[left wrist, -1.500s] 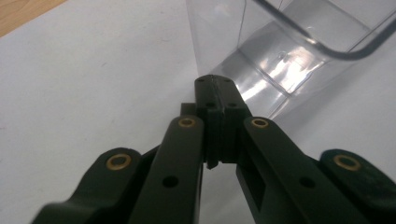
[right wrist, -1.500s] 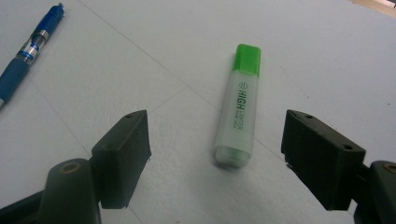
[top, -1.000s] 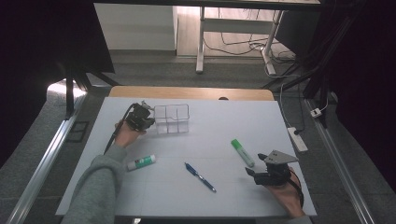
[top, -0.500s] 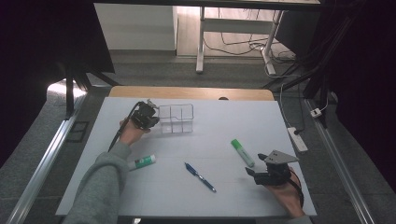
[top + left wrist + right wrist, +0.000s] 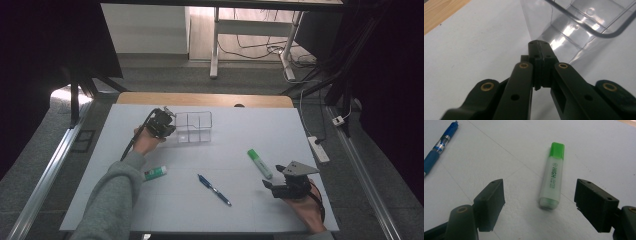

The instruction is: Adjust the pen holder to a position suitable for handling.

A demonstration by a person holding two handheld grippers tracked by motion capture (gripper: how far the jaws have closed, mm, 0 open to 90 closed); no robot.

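A clear plastic organizer [image 5: 195,127] with compartments stands at the back of the white table top [image 5: 240,210]. My left gripper [image 5: 167,125] is shut, its tips against the organizer's left wall. In the left gripper view the shut left gripper [image 5: 539,42] meets a lower corner of the organizer [image 5: 586,30]; whether the wall is pinched I cannot tell. My right gripper [image 5: 272,177] rests open at the front right. A green highlighter [image 5: 259,163] lies just ahead of it. In the right gripper view the highlighter [image 5: 552,177] lies between the wide jaws of the right gripper [image 5: 541,195], untouched.
A blue pen [image 5: 214,189] lies in the middle front of the table, and the same pen [image 5: 439,145] shows in the right gripper view. A small white tube with a green cap [image 5: 155,173] lies by the left sleeve. A power strip [image 5: 320,150] sits on the floor to the right.
My left gripper has moved a little to the right, and the clear organizer has slid right with it. The right gripper and the highlighter have not moved.
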